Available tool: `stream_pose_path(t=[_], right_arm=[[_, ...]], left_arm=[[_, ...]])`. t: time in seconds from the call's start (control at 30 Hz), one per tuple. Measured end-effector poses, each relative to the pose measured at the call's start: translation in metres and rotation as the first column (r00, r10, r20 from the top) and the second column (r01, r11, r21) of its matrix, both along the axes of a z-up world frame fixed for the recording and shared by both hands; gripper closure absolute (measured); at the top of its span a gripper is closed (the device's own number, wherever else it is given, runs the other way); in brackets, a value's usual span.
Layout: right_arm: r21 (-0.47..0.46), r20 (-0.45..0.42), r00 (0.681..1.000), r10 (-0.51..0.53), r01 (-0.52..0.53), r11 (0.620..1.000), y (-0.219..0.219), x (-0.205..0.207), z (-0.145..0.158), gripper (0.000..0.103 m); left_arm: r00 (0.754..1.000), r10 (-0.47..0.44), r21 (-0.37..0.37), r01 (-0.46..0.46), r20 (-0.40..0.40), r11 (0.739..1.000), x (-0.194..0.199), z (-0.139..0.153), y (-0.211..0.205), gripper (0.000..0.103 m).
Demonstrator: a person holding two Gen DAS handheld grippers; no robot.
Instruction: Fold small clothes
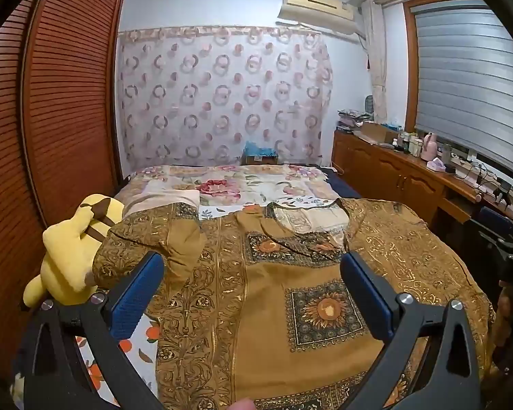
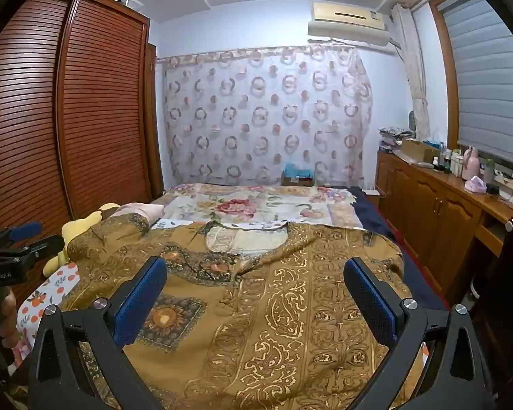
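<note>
Left gripper (image 1: 251, 275): blue pads (image 1: 136, 302) spread wide, nothing between them. Right gripper (image 2: 254, 278): likewise splayed, empty-handed. Both poised above brown gold-patterned garment (image 1: 290, 307), not touching as far as visible. Garment spread flat, front up, on bed (image 1: 256, 184), neckline (image 2: 246, 235) toward far end; left sleeve (image 1: 147, 235) bunched against yellow plush toy (image 1: 71, 249). No fold visible yet. Judged: task at very start — sleeves to bring in, body to double over, all remaining. Wardrobe (image 2: 85, 102) alongside bed.
</note>
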State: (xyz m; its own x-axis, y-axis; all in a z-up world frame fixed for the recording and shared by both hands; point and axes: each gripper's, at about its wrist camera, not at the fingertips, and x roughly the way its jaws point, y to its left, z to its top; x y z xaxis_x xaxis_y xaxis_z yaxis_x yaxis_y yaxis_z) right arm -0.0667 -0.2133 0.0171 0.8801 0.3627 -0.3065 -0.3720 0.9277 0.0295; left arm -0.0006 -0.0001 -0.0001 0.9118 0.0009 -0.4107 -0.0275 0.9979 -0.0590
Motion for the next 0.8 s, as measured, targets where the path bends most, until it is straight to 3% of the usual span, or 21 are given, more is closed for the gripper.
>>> stream_pose_path(t=[0.8], right_arm=[[0.001, 0.011, 1.000, 0.006, -0.006, 1.000, 0.000, -0.004, 0.000, 0.000]], left_arm=[[1.000, 0.012, 0.035, -0.013, 0.013, 0.999, -0.007, 0.011, -0.002, 0.000]])
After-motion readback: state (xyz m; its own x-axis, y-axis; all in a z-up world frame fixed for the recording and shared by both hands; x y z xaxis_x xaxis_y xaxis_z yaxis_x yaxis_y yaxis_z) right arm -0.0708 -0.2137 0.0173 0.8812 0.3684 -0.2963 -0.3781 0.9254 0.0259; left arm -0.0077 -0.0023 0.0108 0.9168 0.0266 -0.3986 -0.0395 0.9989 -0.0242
